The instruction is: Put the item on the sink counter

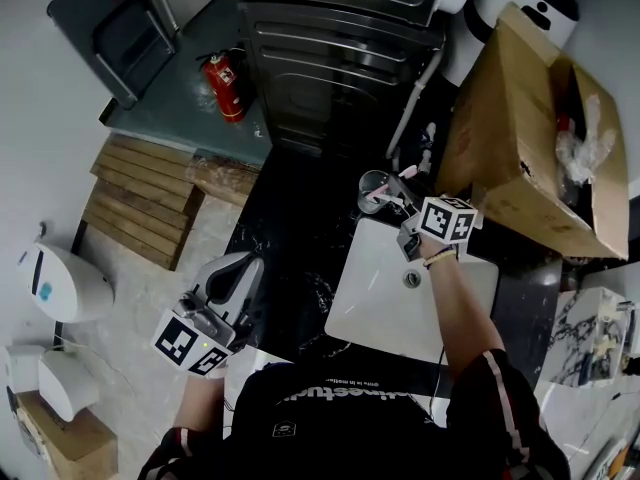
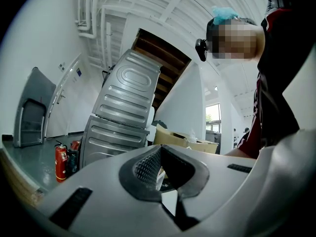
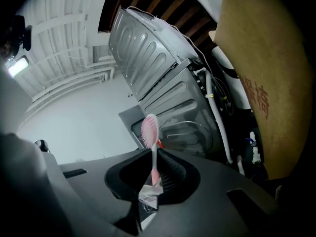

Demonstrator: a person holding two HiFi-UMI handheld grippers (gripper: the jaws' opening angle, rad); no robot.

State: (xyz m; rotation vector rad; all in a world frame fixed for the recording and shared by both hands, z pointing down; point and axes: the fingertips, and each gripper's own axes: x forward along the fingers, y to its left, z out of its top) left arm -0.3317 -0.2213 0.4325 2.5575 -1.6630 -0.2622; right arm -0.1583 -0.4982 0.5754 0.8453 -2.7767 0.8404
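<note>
One toothbrush [image 3: 152, 149] is clamped in the right gripper [image 3: 150, 177], jaws closed onto the lower handle. The long axis is run straight out along the jaws, bristle head at the far end. In the head view this gripper is held over the back edge of the basin [image 1: 375, 313], aimed toward 10 o'clock. A cup [image 1: 372, 186] is just beside the tips in that same direction. The black surface [image 1: 285, 233] is spread from 9 to 11 o'clock of the gripper, and it is judged that a lay-down would be made there, handle flat.

The left gripper [image 2: 160, 169] is shut, with nothing between the jaws. It is held well apart at 8 o'clock, near the surface's front edge. The right is clearly the nearer one.

Hard to make out: in the head view the toothbrush is only a small pink streak by the cup. Whether the head is touching the cup, inside it, or clear of it cannot be told. The handle's end is hidden inside the jaws, and a white scrap there is not identified. The surface right of the basin is partly covered by a box [image 1: 520, 138].
</note>
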